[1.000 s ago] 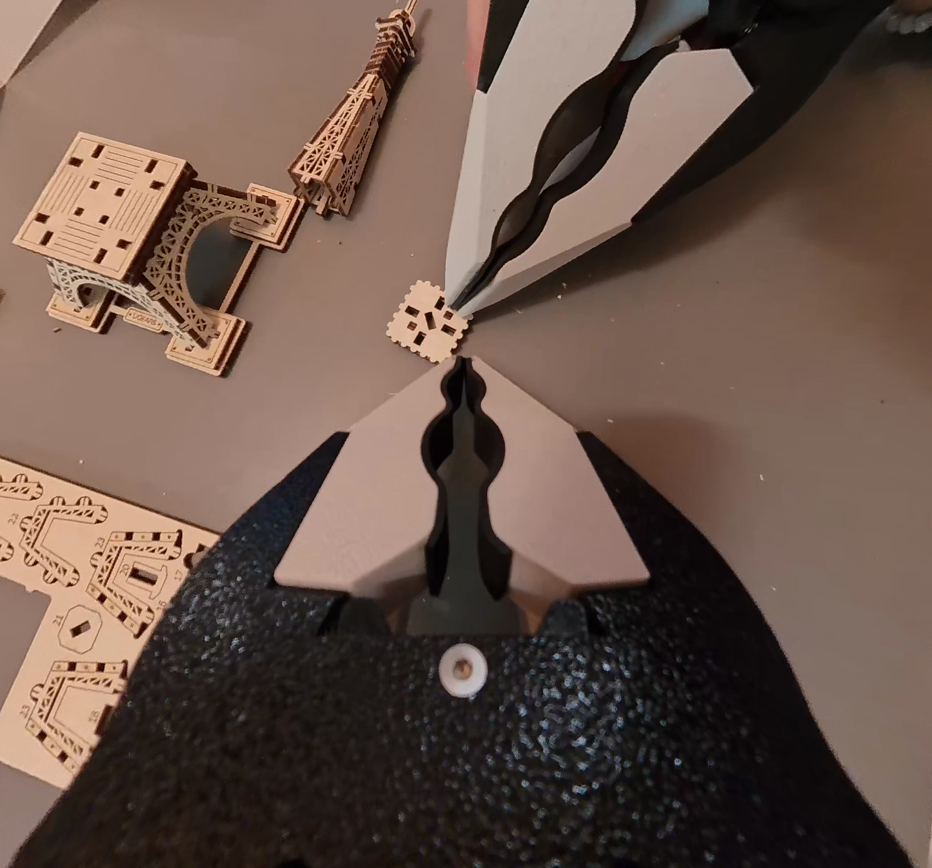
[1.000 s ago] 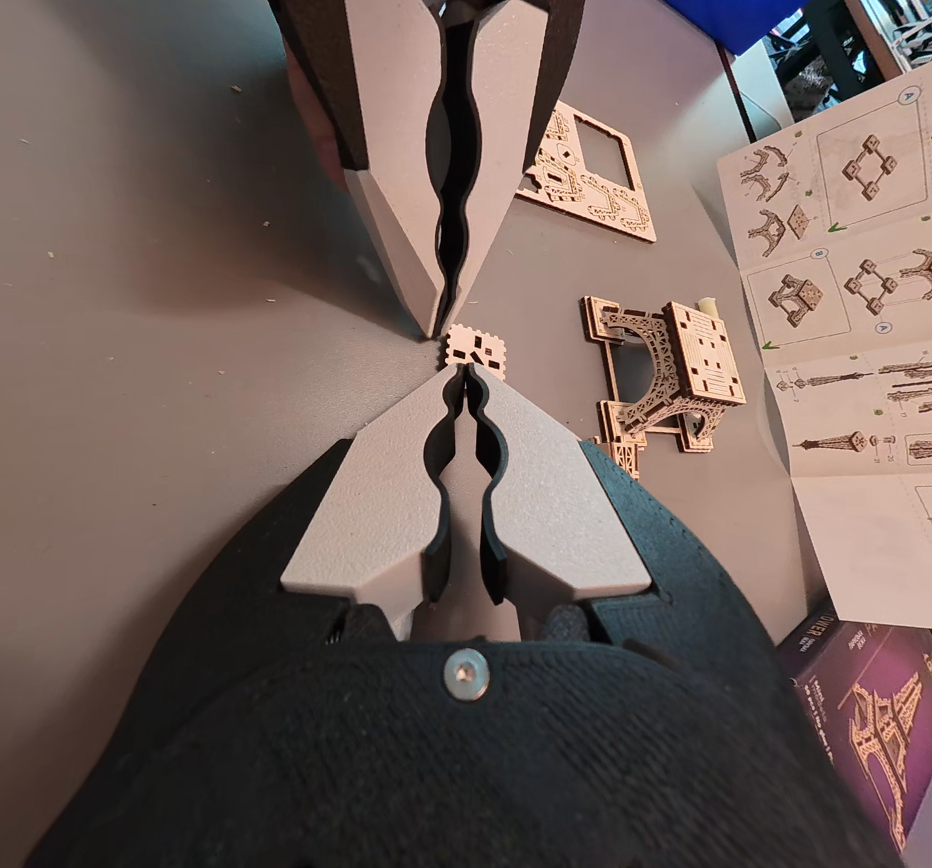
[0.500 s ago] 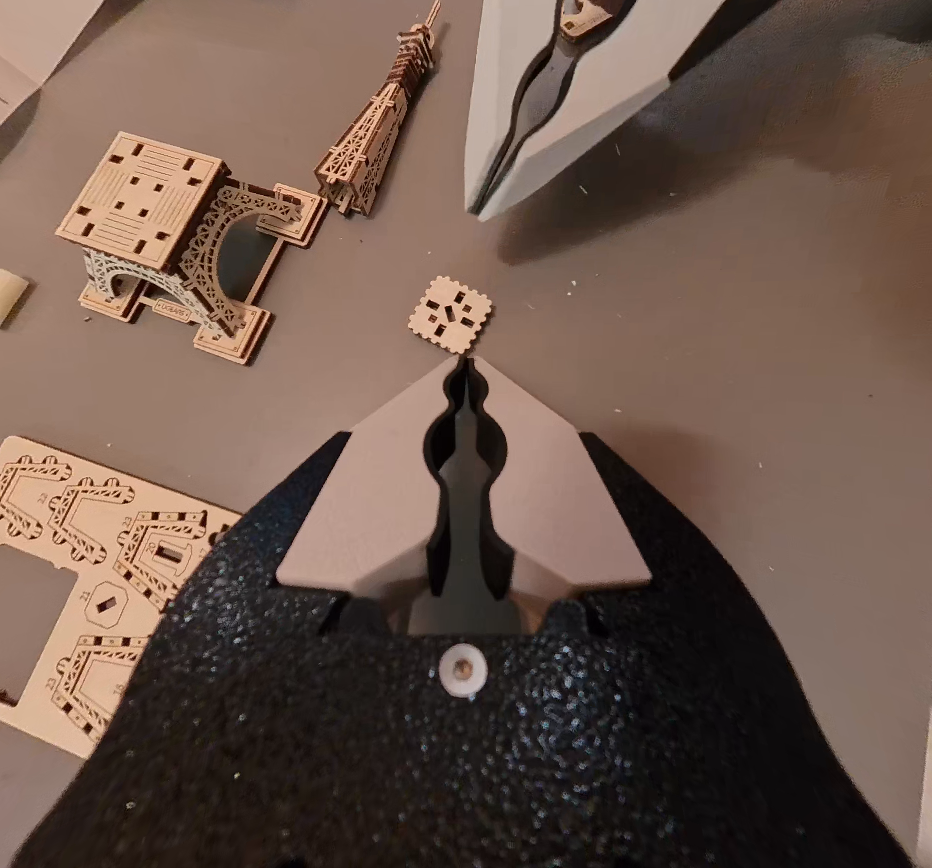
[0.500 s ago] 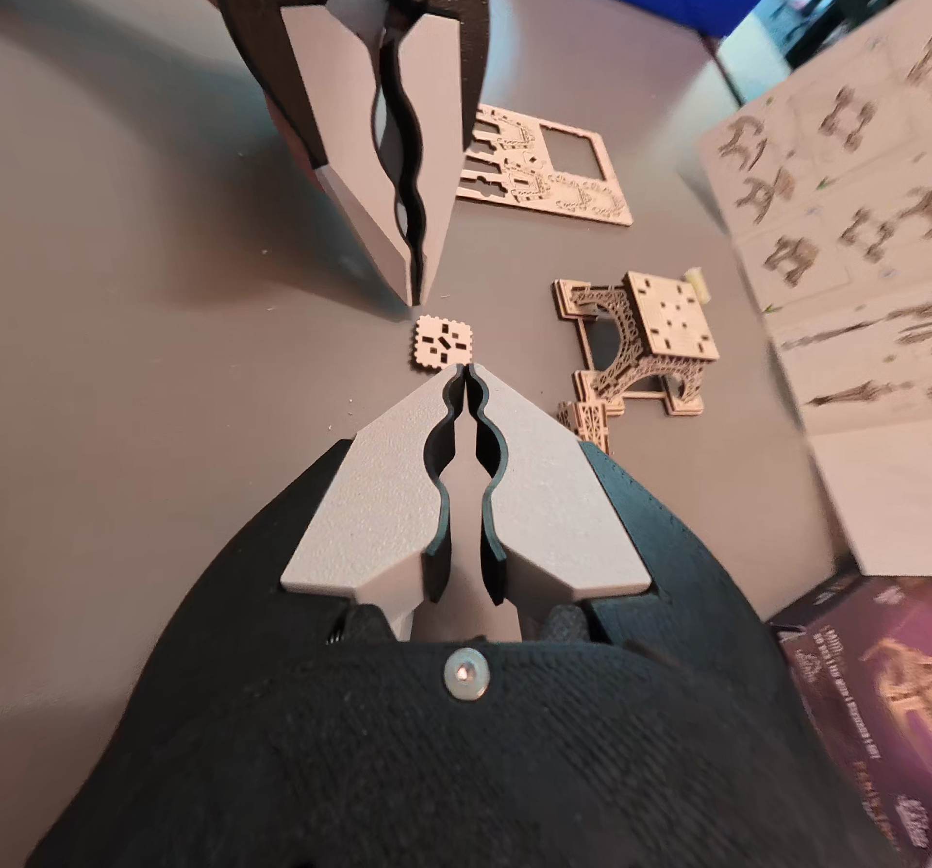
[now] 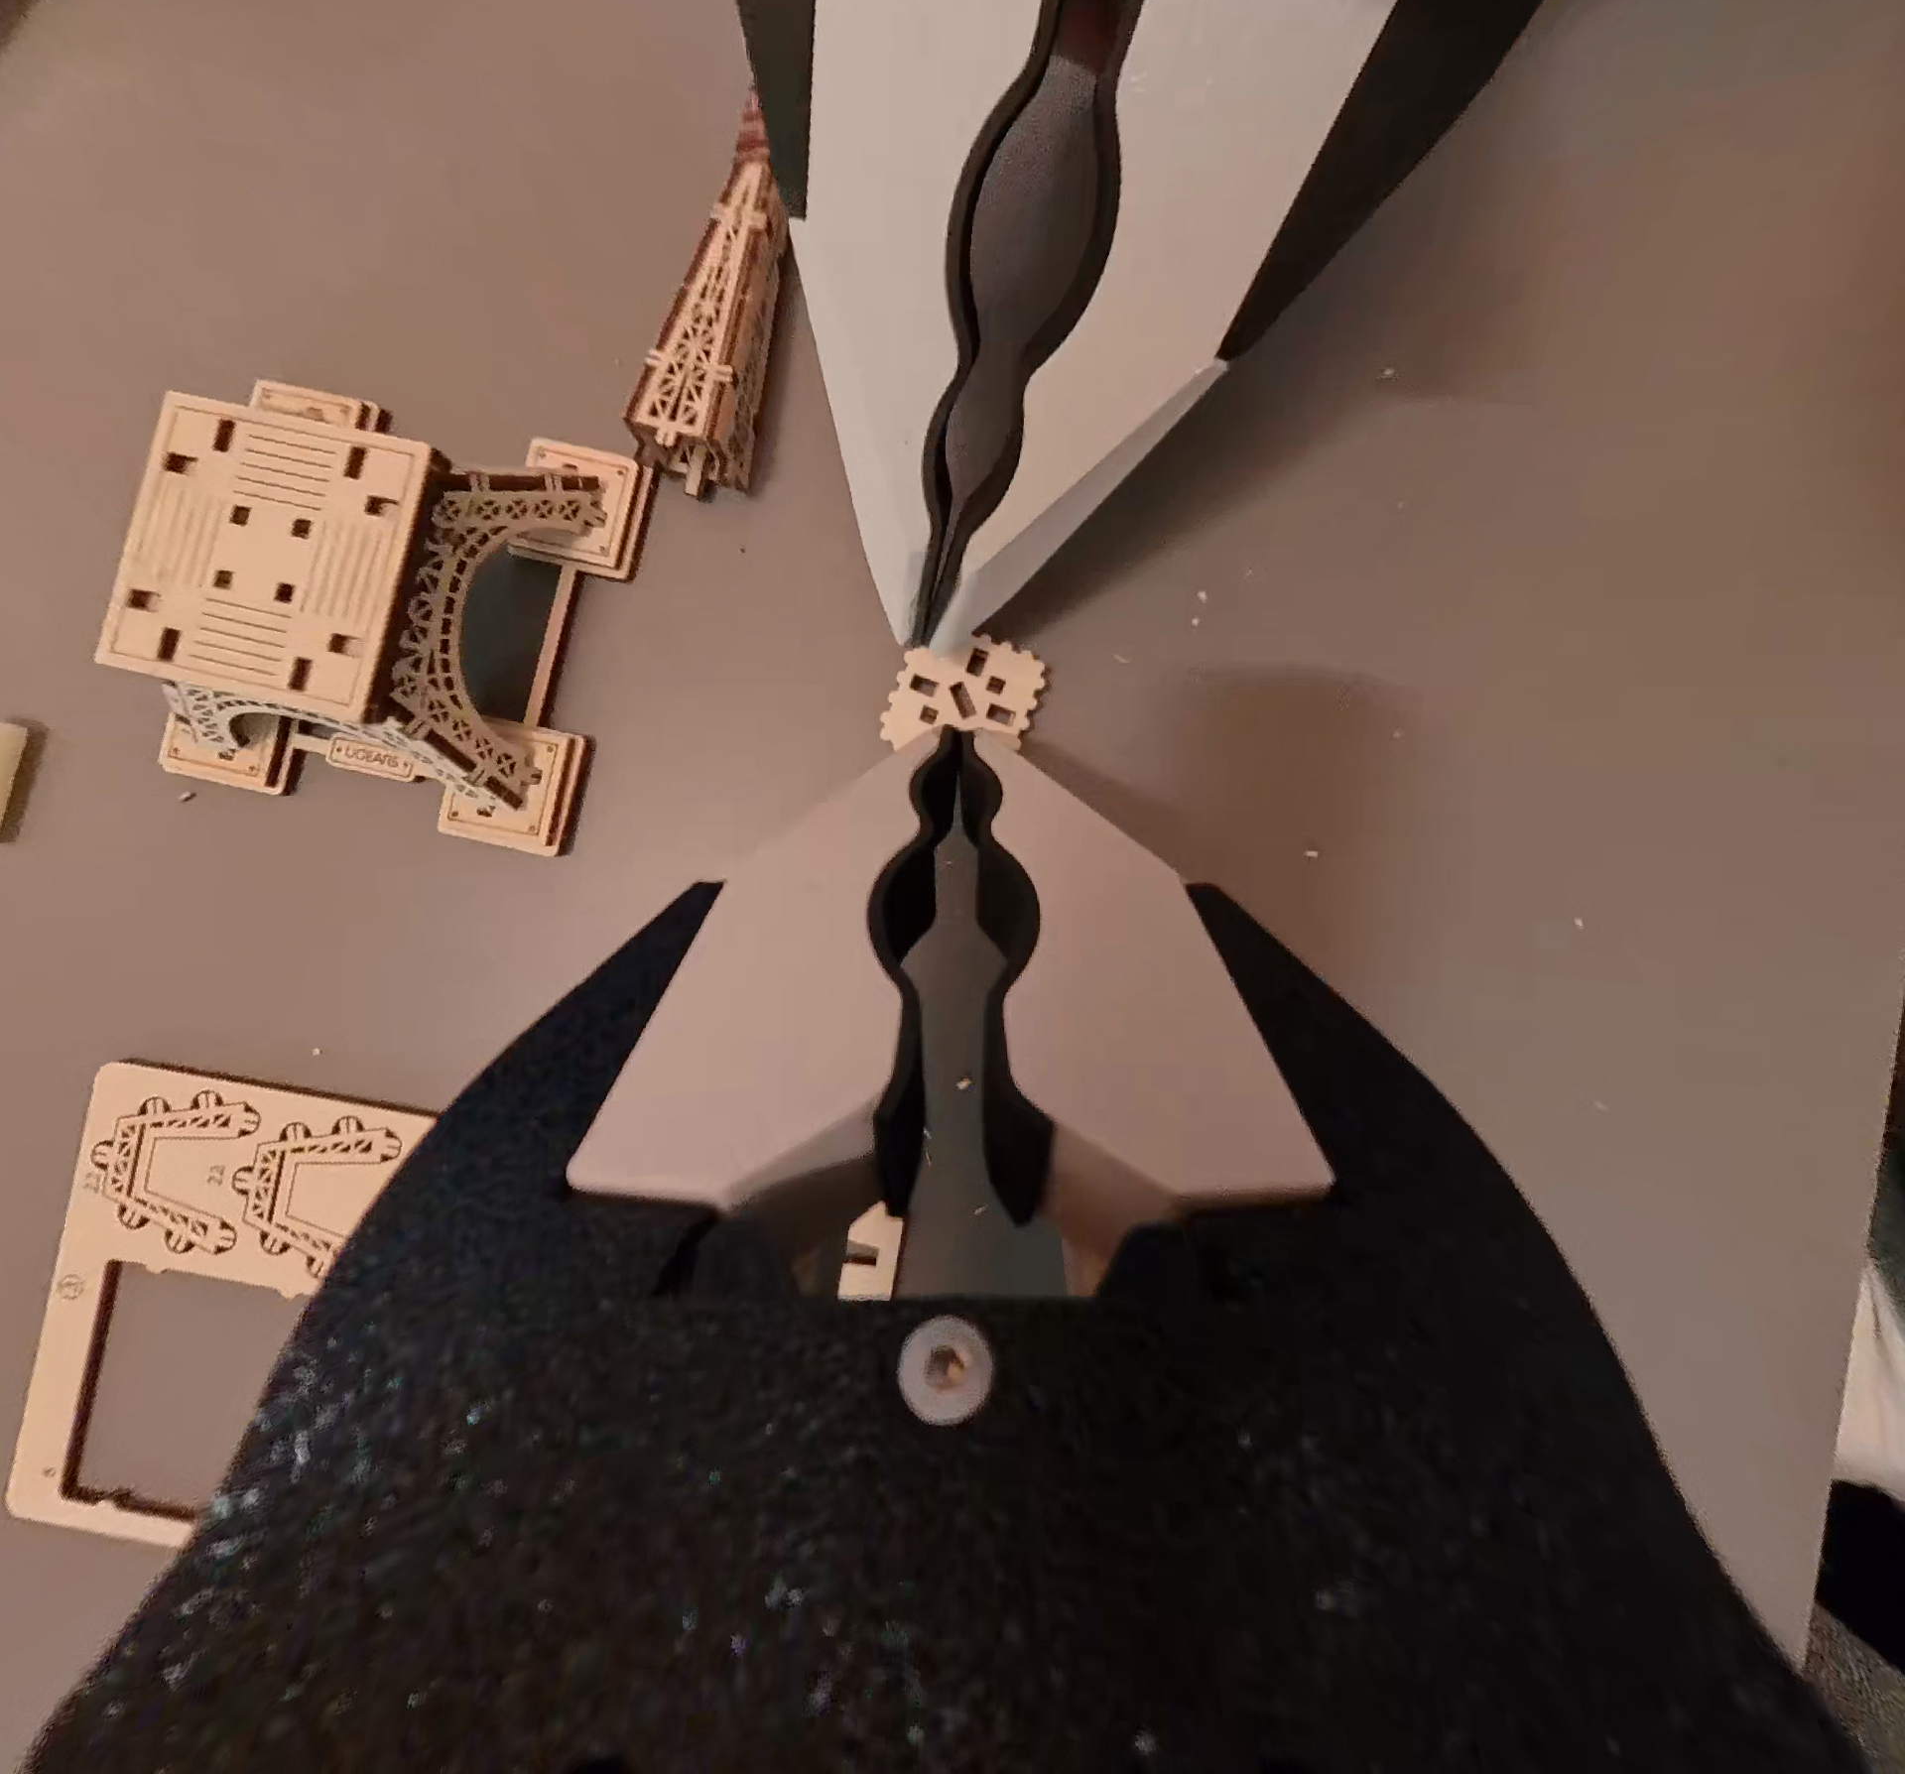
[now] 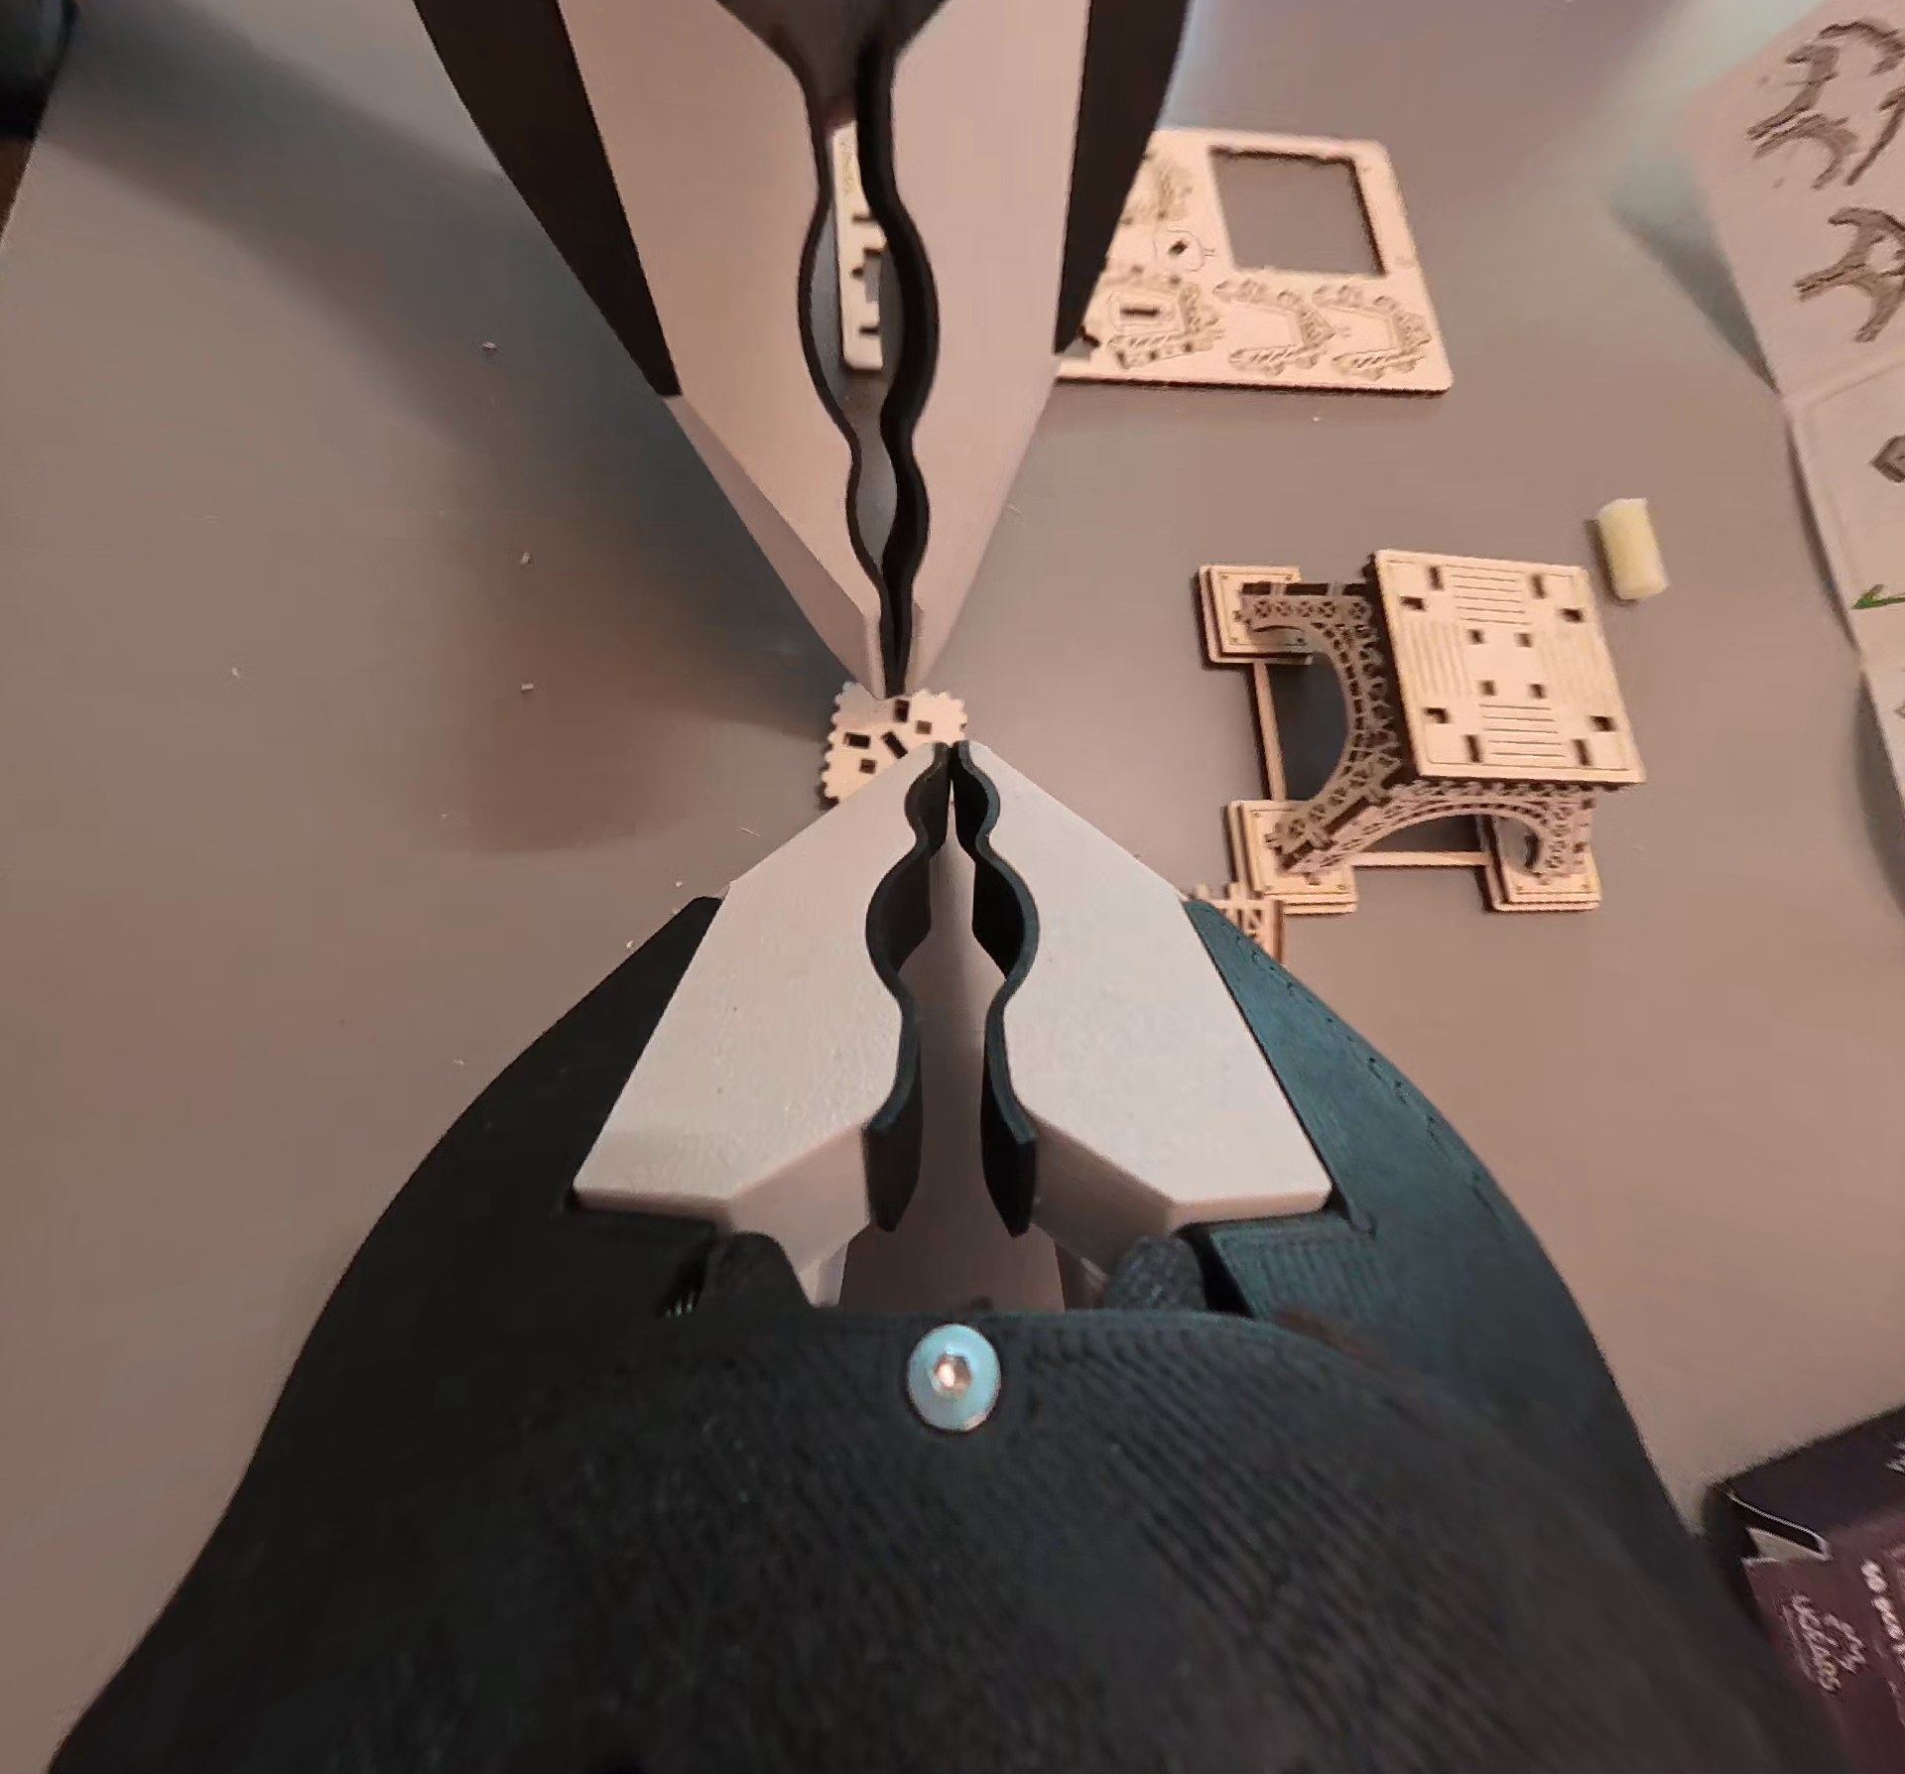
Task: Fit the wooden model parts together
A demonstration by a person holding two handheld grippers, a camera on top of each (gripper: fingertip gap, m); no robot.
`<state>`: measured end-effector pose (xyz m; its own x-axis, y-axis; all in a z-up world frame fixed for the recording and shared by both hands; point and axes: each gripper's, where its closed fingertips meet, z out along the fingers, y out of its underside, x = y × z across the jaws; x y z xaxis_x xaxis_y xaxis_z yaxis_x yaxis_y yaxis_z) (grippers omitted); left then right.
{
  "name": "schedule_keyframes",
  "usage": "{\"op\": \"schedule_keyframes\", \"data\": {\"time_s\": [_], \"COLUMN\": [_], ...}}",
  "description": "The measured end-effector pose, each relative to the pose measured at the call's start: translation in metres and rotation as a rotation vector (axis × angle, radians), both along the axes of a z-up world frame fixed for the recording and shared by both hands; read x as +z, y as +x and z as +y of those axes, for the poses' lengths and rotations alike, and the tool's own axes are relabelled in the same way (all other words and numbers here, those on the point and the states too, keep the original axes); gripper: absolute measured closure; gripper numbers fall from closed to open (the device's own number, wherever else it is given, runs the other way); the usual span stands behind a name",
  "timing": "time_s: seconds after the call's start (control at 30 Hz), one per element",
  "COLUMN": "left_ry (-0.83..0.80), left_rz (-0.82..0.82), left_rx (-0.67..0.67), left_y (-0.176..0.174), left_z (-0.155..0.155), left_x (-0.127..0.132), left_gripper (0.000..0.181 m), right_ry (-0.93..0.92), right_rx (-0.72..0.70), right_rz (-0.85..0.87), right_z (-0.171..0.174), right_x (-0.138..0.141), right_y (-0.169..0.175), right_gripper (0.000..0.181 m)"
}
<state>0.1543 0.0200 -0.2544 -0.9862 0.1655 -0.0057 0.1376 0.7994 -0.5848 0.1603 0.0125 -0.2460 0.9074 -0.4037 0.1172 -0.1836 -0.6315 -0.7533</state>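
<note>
spire (image 5: 722, 323) tip behind hand-held gripper | parts sheet (image 5: 155, 1312) part-hidden | instruction sheet (image 6: 1825, 209) blurred, cut off

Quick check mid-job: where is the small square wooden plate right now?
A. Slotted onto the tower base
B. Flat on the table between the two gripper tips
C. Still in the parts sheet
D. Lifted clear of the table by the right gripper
B: the plate lies flat on the table, with the left gripper at one edge and the right gripper at the opposite one; the tower base stands apart.

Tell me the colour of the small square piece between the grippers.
Pale, light wood square piece with dark cut-out slots; left wrist view.
</note>
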Motion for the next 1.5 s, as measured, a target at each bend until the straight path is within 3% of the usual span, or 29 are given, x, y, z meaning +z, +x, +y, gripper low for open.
{"op": "schedule_keyframes", "data": {"time_s": [0.3,0.5,0.77,1.0,1.1,1.23,1.33,1.5], "left_ry": [0.095,0.156,0.300,0.241,0.189,0.064,0.058,0.163], "left_rz": [-0.050,-0.104,-0.239,-0.205,-0.112,-0.022,-0.060,-0.099], "left_rx": [-0.008,-0.033,-0.129,-0.114,-0.068,-0.016,-0.046,-0.110], "left_y": [0.001,0.000,-0.001,-0.001,0.001,0.000,-0.001,-0.011], "left_z": [0.002,0.002,0.001,0.002,0.001,-0.003,-0.002,-0.002], "left_x": [-0.006,-0.007,-0.008,-0.007,-0.006,0.011,0.017,0.003], "left_gripper": [0.181,0.181,0.181,0.181,0.181,0.181,0.181,0.181], "right_ry": [-0.050,0.016,0.025,0.037,0.059,0.070,0.073,0.074], "right_rx": [-0.005,-0.035,-0.061,-0.063,-0.064,-0.062,-0.061,-0.061], "right_rz": [-0.013,0.023,0.021,0.045,0.090,0.114,0.120,0.119], "right_z": [-0.001,-0.001,-0.002,-0.002,-0.002,-0.002,-0.002,-0.002], "right_x": [-0.010,-0.011,-0.012,-0.012,-0.012,-0.012,-0.011,-0.011], "right_y": [0.000,0.000,0.000,0.001,0.001,0.001,0.001,0.001], "right_gripper": [0.181,0.181,0.181,0.181,0.181,0.181,0.181,0.181]}}
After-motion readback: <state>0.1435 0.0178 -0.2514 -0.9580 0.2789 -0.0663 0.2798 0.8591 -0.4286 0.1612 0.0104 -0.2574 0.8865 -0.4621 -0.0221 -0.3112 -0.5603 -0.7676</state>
